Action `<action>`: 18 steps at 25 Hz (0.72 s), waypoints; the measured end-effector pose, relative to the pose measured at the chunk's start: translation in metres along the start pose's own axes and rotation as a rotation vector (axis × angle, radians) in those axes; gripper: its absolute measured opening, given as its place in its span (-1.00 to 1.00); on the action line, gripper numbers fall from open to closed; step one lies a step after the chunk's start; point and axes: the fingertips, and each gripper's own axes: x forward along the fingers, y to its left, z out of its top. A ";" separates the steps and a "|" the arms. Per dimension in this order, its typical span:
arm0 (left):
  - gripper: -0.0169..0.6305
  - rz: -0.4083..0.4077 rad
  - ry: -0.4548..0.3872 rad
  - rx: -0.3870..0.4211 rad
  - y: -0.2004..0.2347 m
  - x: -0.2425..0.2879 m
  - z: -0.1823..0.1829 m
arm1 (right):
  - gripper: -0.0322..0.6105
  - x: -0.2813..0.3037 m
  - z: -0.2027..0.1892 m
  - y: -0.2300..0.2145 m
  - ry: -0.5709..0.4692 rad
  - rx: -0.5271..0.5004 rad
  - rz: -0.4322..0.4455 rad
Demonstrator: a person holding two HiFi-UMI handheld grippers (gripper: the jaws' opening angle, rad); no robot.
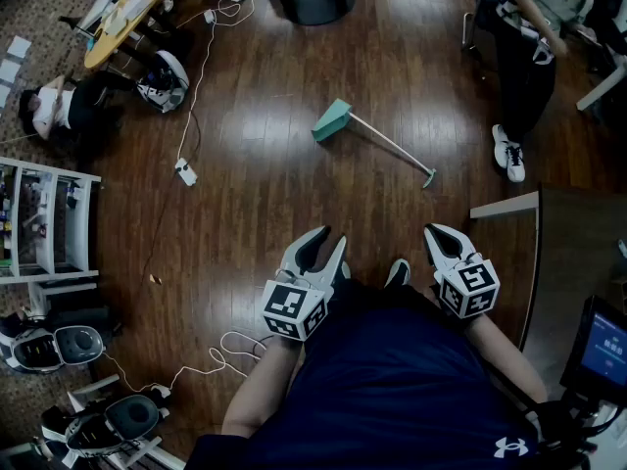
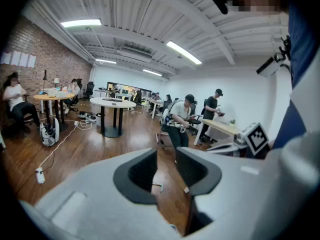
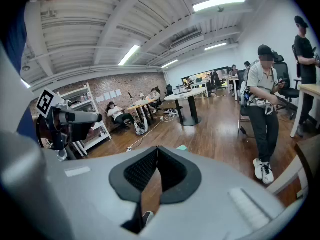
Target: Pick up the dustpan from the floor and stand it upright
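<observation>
At the left edge of the head view stands a white shelf point(image 1: 49, 218); above it, in the upper left corner, a round yellow surface point(image 1: 125, 16) carries clutter; a white power strip point(image 1: 186, 172) lies on the wooden floor point(image 1: 255, 145) right of the shelf. The left gripper point(image 1: 330, 239) sits low and left of centre; in its own view the left gripper point(image 2: 166, 155) has its jaws apart, with only floor between them. The dustpan point(image 1: 333, 120) lies on the floor just above the frame's centre, teal pan at the left, thin handle slanting down to the right, well apart from both grippers. The right gripper point(image 1: 434, 231) sits low and right of centre; in its own view the right gripper point(image 3: 157, 150) has its jaws pressed together on nothing. A person point(image 1: 529, 57) stands in the upper right.
</observation>
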 end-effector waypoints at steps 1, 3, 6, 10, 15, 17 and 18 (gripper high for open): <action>-0.58 0.004 -0.001 0.000 -0.001 -0.001 0.000 | -0.87 0.000 0.000 -0.001 0.002 0.000 0.003; -0.58 0.012 -0.001 0.001 -0.004 -0.003 0.001 | -0.87 0.000 -0.001 -0.003 0.007 0.002 0.008; -0.58 0.022 0.001 -0.002 -0.008 -0.004 -0.001 | -0.87 -0.001 -0.004 -0.008 0.018 0.005 0.010; -0.58 0.025 0.019 -0.016 -0.004 0.005 -0.005 | -0.87 0.004 -0.009 -0.020 0.043 0.030 -0.004; -0.58 -0.002 0.041 -0.041 0.013 0.038 -0.008 | -0.87 0.022 -0.017 -0.041 0.091 0.066 -0.038; -0.55 -0.021 0.050 -0.045 0.025 0.053 -0.005 | -0.87 0.032 -0.013 -0.046 0.099 0.073 -0.062; -0.53 -0.033 0.051 -0.044 0.033 0.061 -0.002 | -0.87 0.037 -0.009 -0.050 0.100 0.077 -0.075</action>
